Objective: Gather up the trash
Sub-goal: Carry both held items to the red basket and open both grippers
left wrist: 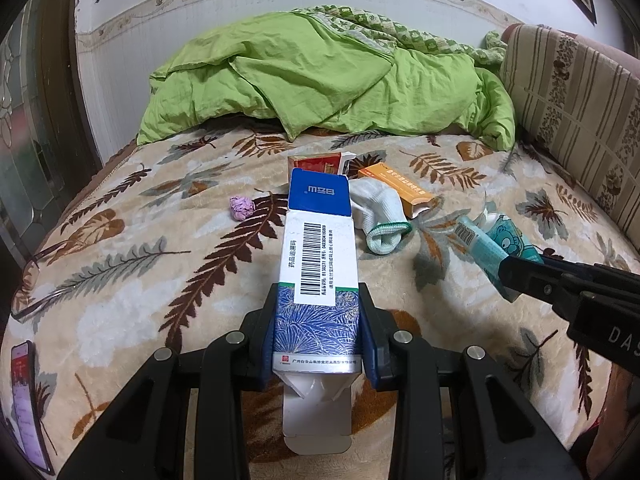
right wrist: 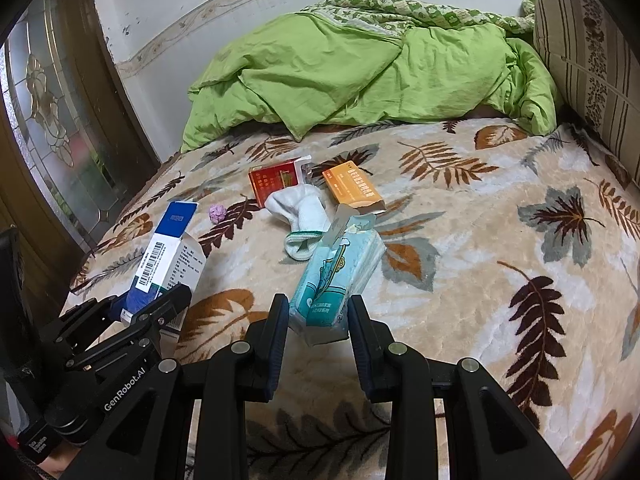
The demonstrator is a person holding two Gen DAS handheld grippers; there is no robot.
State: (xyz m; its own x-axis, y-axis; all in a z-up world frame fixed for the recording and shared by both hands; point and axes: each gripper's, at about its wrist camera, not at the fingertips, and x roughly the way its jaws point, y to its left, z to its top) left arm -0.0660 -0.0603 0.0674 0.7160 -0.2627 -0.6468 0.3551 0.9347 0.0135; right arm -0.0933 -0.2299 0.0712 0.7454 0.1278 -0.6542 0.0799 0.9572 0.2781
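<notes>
Above the bed's near edge, your left tool [left wrist: 318, 320] clamps the blue-and-white medicine box [left wrist: 318, 248], and your right tool [right wrist: 318, 320] grips the teal tissue pack [right wrist: 336, 276]. Toward the bed's middle lie a white sock [right wrist: 304, 216], red box [right wrist: 276, 180], orange box [right wrist: 352, 190] and pink paper wad [right wrist: 218, 213].

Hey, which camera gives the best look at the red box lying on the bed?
The right wrist view: the red box shows its whole top face and open flap, beside the white sock. In the left wrist view the held blue and white carton hides most of it; only its top edge shows.
</notes>
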